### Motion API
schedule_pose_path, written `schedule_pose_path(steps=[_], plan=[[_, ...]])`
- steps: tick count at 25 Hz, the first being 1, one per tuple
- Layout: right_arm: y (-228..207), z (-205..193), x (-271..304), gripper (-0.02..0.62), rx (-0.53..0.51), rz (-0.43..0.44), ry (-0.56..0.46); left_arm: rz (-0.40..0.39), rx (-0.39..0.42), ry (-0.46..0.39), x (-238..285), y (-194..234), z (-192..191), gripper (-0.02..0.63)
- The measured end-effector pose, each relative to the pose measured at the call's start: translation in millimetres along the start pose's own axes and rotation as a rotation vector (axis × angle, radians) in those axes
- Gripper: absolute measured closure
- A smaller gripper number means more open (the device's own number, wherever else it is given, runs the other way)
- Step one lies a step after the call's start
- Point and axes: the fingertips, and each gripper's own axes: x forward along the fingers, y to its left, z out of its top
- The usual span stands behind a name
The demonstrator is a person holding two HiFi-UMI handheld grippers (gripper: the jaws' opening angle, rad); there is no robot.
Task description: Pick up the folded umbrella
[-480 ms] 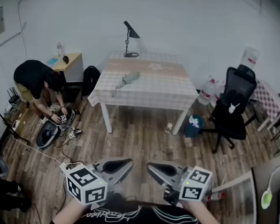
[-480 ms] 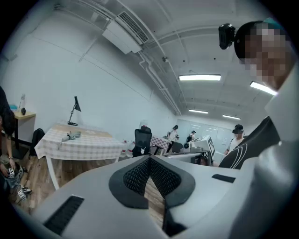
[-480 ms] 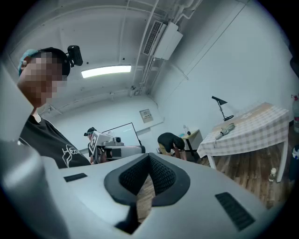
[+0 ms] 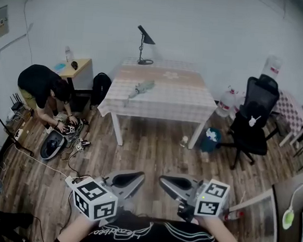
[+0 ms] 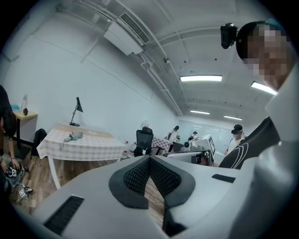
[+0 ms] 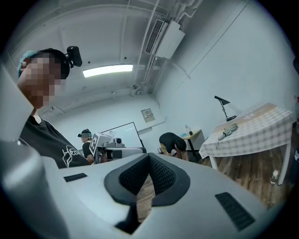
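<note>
Umbrella (image 4: 140,88) — on table (image 4: 174,96) | bin (image 4: 210,142) — maybe paper inside

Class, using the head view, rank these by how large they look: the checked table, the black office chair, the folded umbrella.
1. Checked table
2. Black office chair
3. Folded umbrella, clearly the smallest

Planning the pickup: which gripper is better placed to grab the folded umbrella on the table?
Left, slightly: the folded umbrella lies on the table's left half, the left gripper's side. Both it and the right gripper are shut, empty and far off.
</note>
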Motion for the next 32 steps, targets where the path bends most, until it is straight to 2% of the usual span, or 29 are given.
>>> schedule_pose_path(steps=[8,15,27,32], plan=[[-18,-12,17,0.584,0.036,-0.018,-0.005,-0.012,-0.041,-0.003,5,27,-4,0.609],[-63,-12,42,0.584,0.103,-0.071,0.009,-0.033,-0.059,0.056,28,75,-12,0.609],[-169,-15,142,0.584,0.262,-0.126,0.032,-0.050,-0.143,0.174,67,222,-20,0.609],[-207,-7,194,0.584,0.281,-0.140,0.054,-0.049,-0.167,0.195,71,290,-15,0.609]])
